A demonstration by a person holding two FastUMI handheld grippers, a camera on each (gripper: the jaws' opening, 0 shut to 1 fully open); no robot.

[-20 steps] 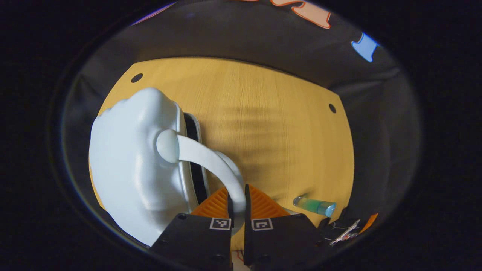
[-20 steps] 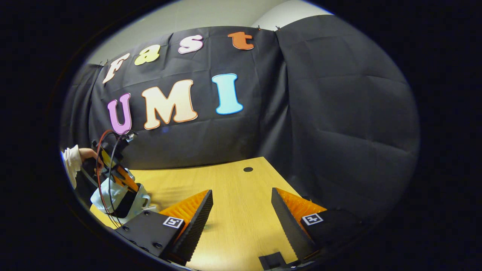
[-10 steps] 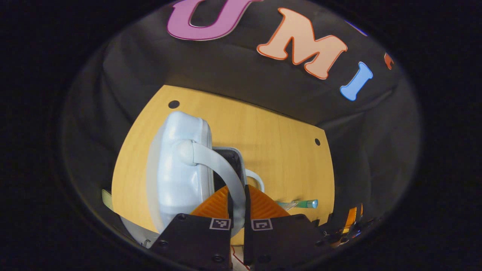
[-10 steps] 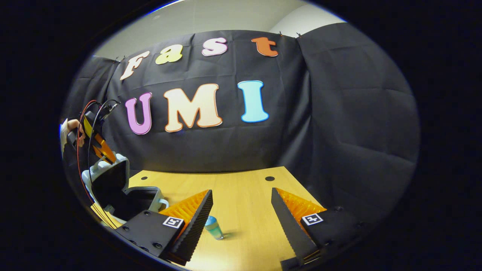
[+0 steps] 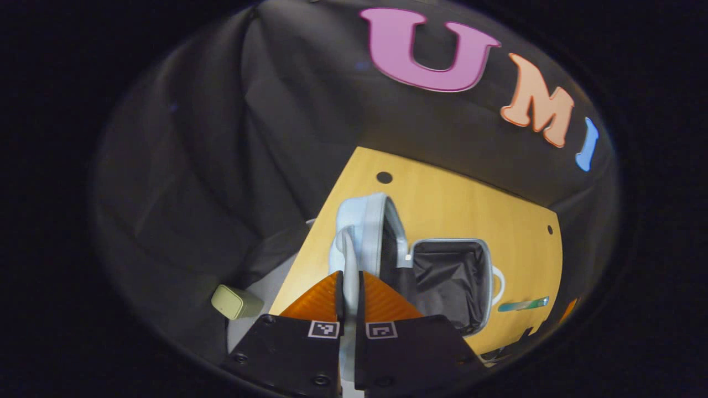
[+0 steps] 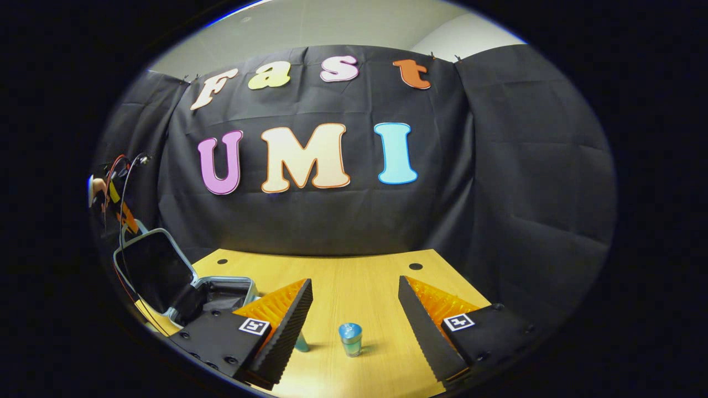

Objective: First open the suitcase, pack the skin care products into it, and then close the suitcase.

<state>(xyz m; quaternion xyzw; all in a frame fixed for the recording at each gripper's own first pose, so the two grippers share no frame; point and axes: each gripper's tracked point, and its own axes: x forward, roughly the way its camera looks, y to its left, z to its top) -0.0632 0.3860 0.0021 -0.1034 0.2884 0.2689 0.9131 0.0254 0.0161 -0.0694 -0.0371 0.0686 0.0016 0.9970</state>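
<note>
Both fingers of the left gripper (image 5: 349, 287) pinch what seems the suitcase (image 5: 442, 276) handle (image 5: 348, 260); right gripper (image 6: 354, 309) gapes.

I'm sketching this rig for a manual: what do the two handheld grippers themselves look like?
Left gripper and right gripper: each has two ridged, wedge-shaped fingers on black blocks bearing square black-and-white markers. Seen from the right gripper view, red and black cables loop off the left gripper.

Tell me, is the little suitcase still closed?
No, the suitcase lid stands raised with the left gripper clamped on its handle, and the dark lined inside lies open.
</note>
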